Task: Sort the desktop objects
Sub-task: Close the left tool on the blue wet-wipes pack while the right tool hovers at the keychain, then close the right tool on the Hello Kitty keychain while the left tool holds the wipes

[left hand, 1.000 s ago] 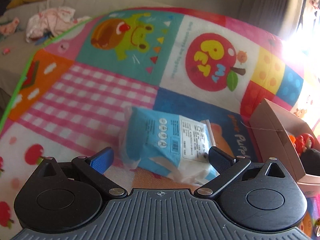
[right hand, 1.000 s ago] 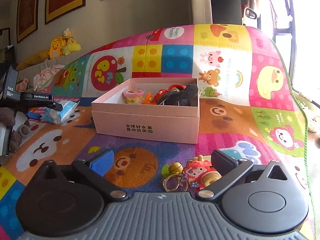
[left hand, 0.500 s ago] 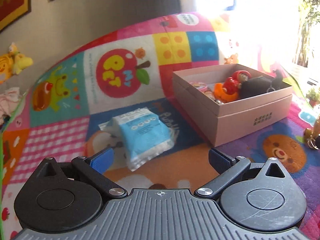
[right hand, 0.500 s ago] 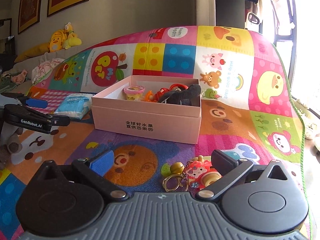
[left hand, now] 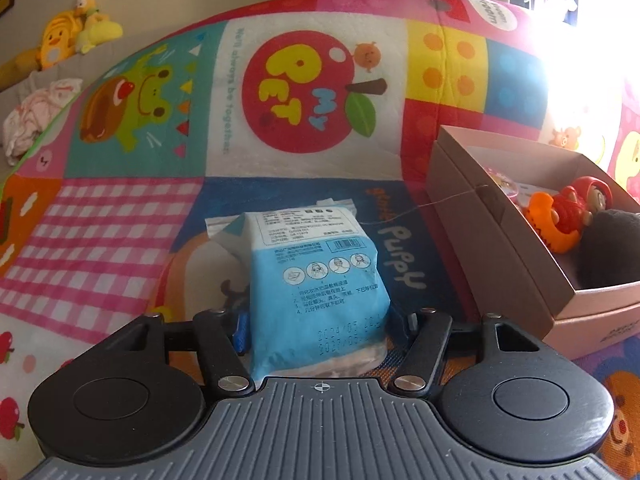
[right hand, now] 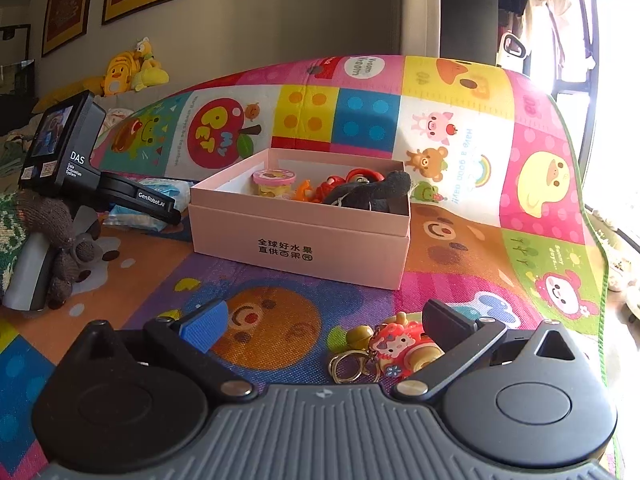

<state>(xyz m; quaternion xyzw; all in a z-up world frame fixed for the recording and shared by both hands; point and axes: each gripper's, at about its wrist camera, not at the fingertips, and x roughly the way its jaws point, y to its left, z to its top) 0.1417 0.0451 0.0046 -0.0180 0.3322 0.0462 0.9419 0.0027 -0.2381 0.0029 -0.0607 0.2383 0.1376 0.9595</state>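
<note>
A blue and white sealed packet (left hand: 320,280) lies on the play mat between the fingers of my left gripper (left hand: 324,324). Its jaws are closing, and the pads sit against the packet's two sides. The pink cardboard box (left hand: 496,240) stands just right of it, holding a red and orange toy (left hand: 568,212) and a dark plush (left hand: 608,248). In the right wrist view my right gripper (right hand: 326,320) is open low over the mat. A red cartoon keychain with a bell and ring (right hand: 396,346) lies loose between its fingers. The left gripper (right hand: 140,200) shows at the far left, beside the box (right hand: 304,248).
The bright patchwork play mat (right hand: 520,184) covers the surface; its green edge runs down the right. A gloved hand (right hand: 60,240) holds the left gripper. Yellow plush toys (right hand: 128,72) and crumpled cloth (left hand: 36,120) lie on a grey sofa behind. Framed pictures hang on the wall.
The left gripper swung around and moved up to the packet, which now sits between its fingers; the jaws have narrowed onto it. The right gripper has stayed over the keychain.
</note>
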